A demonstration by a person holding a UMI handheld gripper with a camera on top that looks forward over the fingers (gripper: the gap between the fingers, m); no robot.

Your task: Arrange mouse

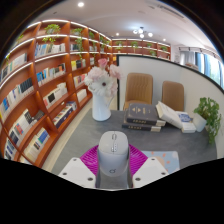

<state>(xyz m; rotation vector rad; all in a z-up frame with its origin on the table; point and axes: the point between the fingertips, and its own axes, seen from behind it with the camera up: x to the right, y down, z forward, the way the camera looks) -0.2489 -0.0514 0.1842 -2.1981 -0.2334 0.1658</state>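
Note:
A light grey computer mouse point(113, 153) sits between my two fingers, its nose pointing away from me. The magenta pads point(89, 158) press against both of its sides, so my gripper point(113, 165) is shut on the mouse. It hangs over the near part of a grey table point(85, 128). The mouse's rear end is hidden low between the fingers.
Beyond the mouse lies a stack of dark books point(143, 116), with an open book point(183, 120) to its right. A white vase of pink flowers point(101, 92) stands at the left, a green plant point(209, 114) at the right. Two chairs point(138, 88) and bookshelves point(40, 85) stand behind.

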